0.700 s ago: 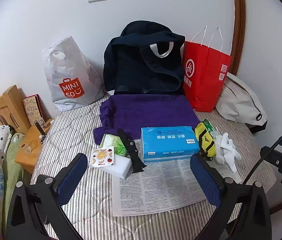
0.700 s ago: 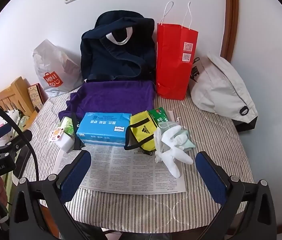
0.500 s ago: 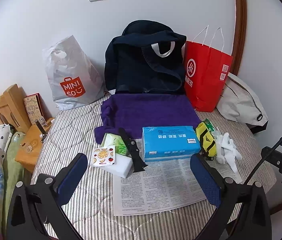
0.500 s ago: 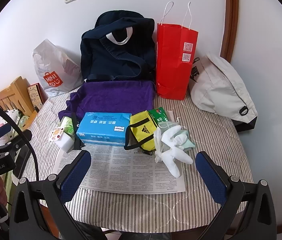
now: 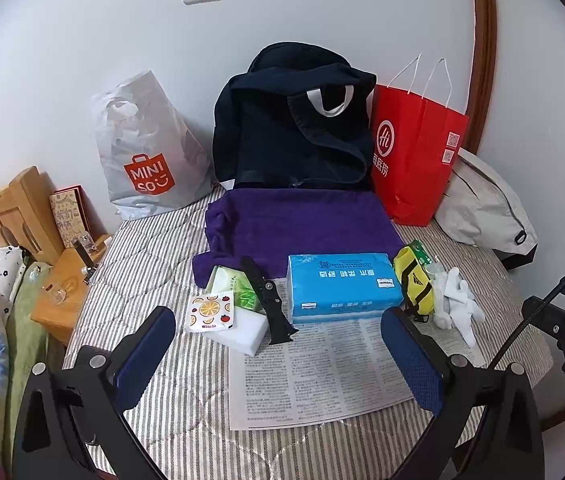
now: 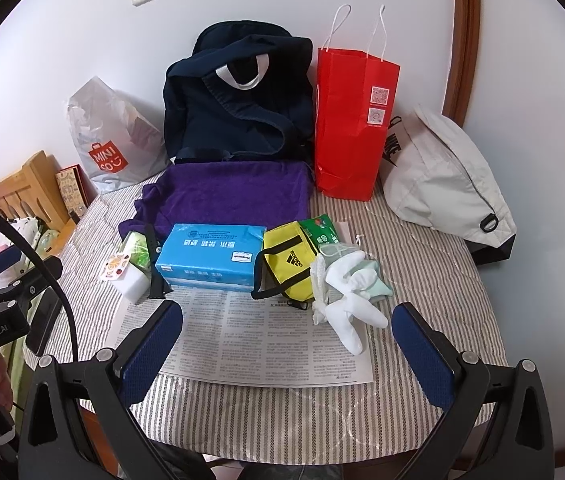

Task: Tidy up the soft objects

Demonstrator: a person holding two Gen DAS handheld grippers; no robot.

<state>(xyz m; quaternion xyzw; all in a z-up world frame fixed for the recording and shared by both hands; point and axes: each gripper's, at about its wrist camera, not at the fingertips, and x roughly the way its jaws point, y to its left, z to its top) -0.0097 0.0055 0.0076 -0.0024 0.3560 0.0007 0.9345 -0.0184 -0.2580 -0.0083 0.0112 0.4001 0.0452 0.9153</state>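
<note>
Plainly, both tools hang spread wide and empty above the newspaper (image 6: 258, 340): the left hand-held gripper (image 5: 278, 344) and the right hand-held gripper (image 6: 288, 340). On the striped counter (image 6: 434, 280) a row lies along the paper's far edge: white sponge (image 5: 242, 330), blue tissue box (image 6: 210, 258), yellow pouch (image 6: 290, 266), white gloves (image 6: 346, 300). A black strap (image 5: 268, 300) partly covers the green packet (image 5: 234, 288). The pouch hides most of another green pack (image 6: 322, 230). Behind them, the purple towel (image 5: 302, 224) has its rear edge tucked under the navy bag (image 5: 294, 132).
</note>
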